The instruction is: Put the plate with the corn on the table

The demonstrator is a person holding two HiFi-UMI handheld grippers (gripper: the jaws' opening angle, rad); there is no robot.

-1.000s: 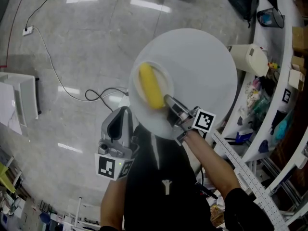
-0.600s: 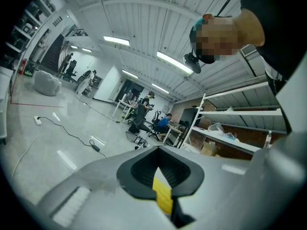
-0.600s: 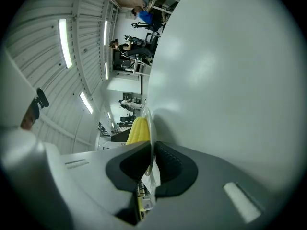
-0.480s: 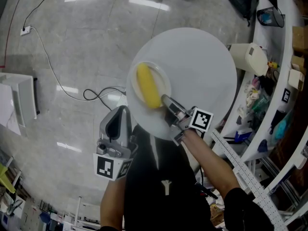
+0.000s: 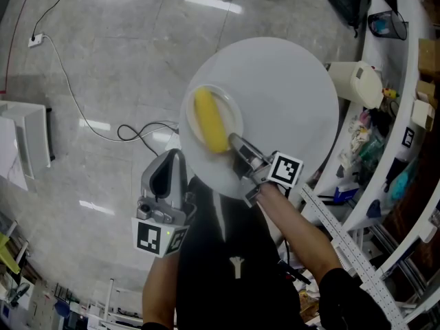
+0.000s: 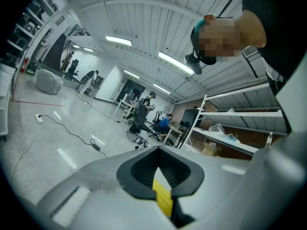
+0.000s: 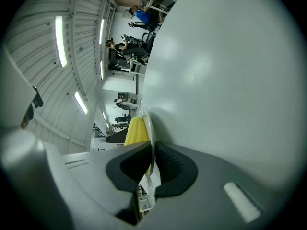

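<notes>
A white plate [image 5: 230, 112] carrying a yellow corn cob [image 5: 209, 121] hangs over the left part of the round white table [image 5: 289, 81] in the head view. My right gripper [image 5: 235, 143] is shut on the plate's near rim. In the right gripper view the thin rim [image 7: 150, 128] runs edge-on between the black pads, with the corn [image 7: 135, 130] to its left and the table top [image 7: 230, 80] filling the right side. My left gripper [image 5: 172, 162] is held near the person's body, away from the table, with its jaws [image 6: 160, 176] shut and holding nothing.
A black cable [image 5: 130, 133] loops across the shiny floor left of the table. White shelving [image 5: 388, 115] with clutter stands at the right, with a white container [image 5: 357, 81] beside the table's edge. A white box [image 5: 27, 143] sits at the far left.
The plate with the corn and my right gripper have drifted slightly to the left and away from the body. The left gripper has barely moved.
</notes>
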